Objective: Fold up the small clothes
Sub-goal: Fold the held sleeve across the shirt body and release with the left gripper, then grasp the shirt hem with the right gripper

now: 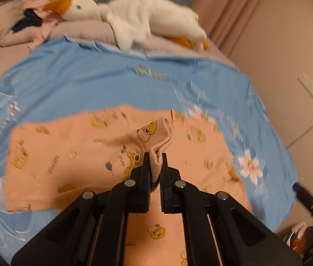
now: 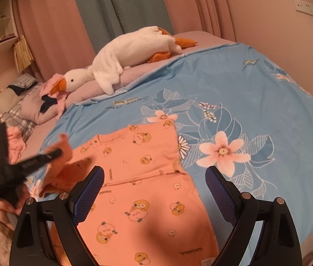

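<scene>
On the blue floral bedsheet (image 2: pixel 256 102), the left gripper (image 1: pixel 155 155) pinches the peach duck-print garment's (image 2: pixel 143 199) sleeve mid-fold; the right gripper (image 2: pixel 154 177) hovers wide open, empty, so most folds appear outstanding.

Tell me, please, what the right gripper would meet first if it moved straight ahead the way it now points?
Probably the orange garment: the open right gripper looks down along it, with nothing between the fingers. Beyond lies the blue sheet. Depth is hard to judge.

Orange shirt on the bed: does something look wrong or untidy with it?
Only its sleeve: the left gripper pinches it and lifts it off the orange shirt, mid-fold. The rest lies flat.
</scene>
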Demonstrator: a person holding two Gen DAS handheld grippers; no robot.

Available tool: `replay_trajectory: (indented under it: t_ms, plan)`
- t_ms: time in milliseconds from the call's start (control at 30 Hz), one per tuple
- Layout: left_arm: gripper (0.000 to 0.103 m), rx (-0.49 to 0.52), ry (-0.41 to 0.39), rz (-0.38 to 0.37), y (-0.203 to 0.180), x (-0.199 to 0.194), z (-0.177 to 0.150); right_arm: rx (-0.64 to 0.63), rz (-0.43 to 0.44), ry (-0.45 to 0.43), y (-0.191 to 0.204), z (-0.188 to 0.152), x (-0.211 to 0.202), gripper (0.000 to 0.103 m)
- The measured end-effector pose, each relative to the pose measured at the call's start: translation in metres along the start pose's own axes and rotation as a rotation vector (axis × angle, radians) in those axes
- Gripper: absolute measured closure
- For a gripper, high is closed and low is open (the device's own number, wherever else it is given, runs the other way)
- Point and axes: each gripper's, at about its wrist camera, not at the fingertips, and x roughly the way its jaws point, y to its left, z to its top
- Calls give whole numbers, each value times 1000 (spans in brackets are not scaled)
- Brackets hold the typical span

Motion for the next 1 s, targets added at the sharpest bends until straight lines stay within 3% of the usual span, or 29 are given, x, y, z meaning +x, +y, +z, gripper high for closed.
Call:
replay_trajectory:
  t_ms: [233,367,433,500,600,733,900,1000]
  plan:
    - [97,0,145,33,0,47,-28,17,-9,25,-9,-4,4,11]
    - [93,-20,168,24,4,52,-34,28,-5,41,-14,-6,8,11]
    - [77,-21,176,13,3,49,-34,31,-1,49,-15,-7,11,11]
    - [45,-27,185,-17,1,41,-33,31,2,57,-15,-7,13,11]
    - [44,-8,154,-48,-1,15,-31,22,22,64,-13,-4,17,11]
    - [39,-28,47,-4,10,-34,-25,-28,34,67,-6,9,23,11]
    - [37,-138,-37,111,47,-78,-25,-109,100,101,14,27,41,11]
    - [37,-214,-59,196,75,-94,-33,-153,194,168,31,32,64,11]
